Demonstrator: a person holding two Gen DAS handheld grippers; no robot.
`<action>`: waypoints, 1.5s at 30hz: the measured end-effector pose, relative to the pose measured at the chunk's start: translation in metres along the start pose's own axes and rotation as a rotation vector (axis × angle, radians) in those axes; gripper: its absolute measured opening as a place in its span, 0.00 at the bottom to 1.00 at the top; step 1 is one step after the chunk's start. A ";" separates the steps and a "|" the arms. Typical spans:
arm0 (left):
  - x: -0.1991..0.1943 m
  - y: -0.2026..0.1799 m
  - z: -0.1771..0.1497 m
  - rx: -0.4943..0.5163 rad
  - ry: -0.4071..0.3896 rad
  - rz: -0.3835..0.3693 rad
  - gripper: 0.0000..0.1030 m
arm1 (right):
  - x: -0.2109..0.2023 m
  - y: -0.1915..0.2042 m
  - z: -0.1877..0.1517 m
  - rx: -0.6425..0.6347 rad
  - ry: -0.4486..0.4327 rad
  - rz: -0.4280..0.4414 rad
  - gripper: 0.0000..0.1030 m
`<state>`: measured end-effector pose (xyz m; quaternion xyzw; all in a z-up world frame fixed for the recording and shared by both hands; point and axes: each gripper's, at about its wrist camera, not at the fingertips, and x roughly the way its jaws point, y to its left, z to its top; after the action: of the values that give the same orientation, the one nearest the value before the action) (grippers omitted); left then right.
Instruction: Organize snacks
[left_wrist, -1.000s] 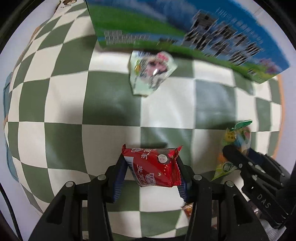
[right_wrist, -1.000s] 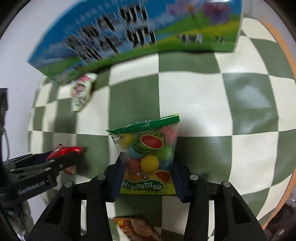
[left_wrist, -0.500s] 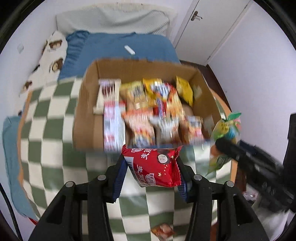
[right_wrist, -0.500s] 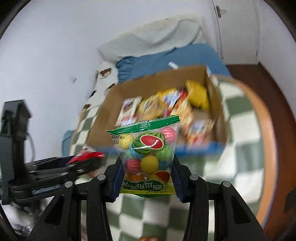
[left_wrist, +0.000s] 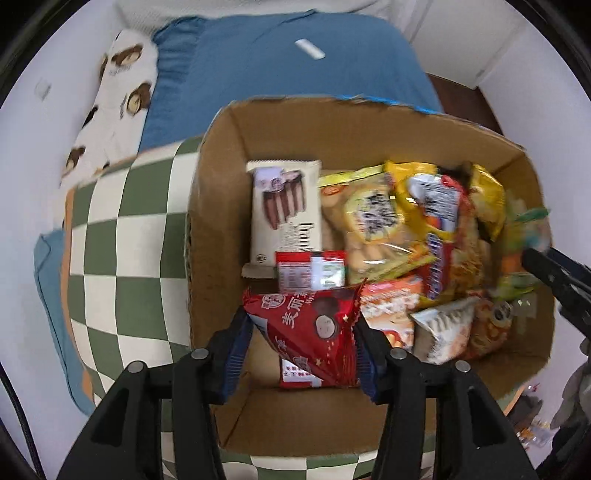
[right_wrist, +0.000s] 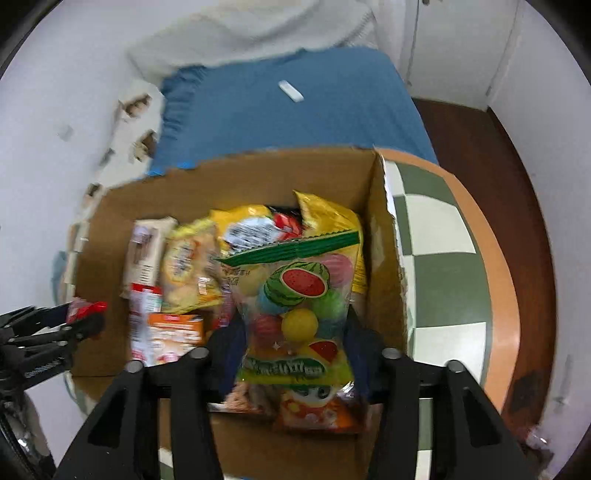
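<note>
My left gripper (left_wrist: 301, 350) is shut on a red snack packet (left_wrist: 314, 332) and holds it above the near left part of an open cardboard box (left_wrist: 218, 206). My right gripper (right_wrist: 295, 354) is shut on a clear candy bag with a watermelon print and green top (right_wrist: 295, 295), above the near right part of the same box (right_wrist: 384, 258). The box holds several snack packs, among them a white wafer pack (left_wrist: 284, 210) and yellow bags (right_wrist: 325, 218). Each gripper shows at the edge of the other's view.
The box stands on a round table with a green and white checked cloth (left_wrist: 122, 258) and an orange rim (right_wrist: 498, 280). Behind it is a bed with a blue cover (right_wrist: 295, 110) and a bear-print pillow (left_wrist: 114, 96). A white door and dark wood floor (right_wrist: 472, 133) are at the right.
Both grippers have risen from the table with their packets and moved forward over the open box. One second ago they were low, facing the box's printed side.
</note>
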<state>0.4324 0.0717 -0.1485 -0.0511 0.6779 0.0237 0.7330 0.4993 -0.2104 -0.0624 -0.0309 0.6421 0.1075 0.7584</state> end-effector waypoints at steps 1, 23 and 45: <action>0.004 0.002 0.001 -0.008 0.004 -0.004 0.60 | 0.000 0.000 0.000 -0.002 0.003 -0.006 0.89; 0.009 -0.029 -0.020 0.001 -0.074 0.002 0.91 | 0.014 0.016 -0.039 0.005 0.028 -0.035 0.94; -0.102 -0.022 -0.122 -0.023 -0.419 0.029 0.91 | -0.109 0.036 -0.122 -0.031 -0.265 -0.053 0.94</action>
<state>0.3057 0.0403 -0.0550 -0.0435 0.5109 0.0523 0.8570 0.3570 -0.2110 0.0261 -0.0450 0.5334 0.1003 0.8387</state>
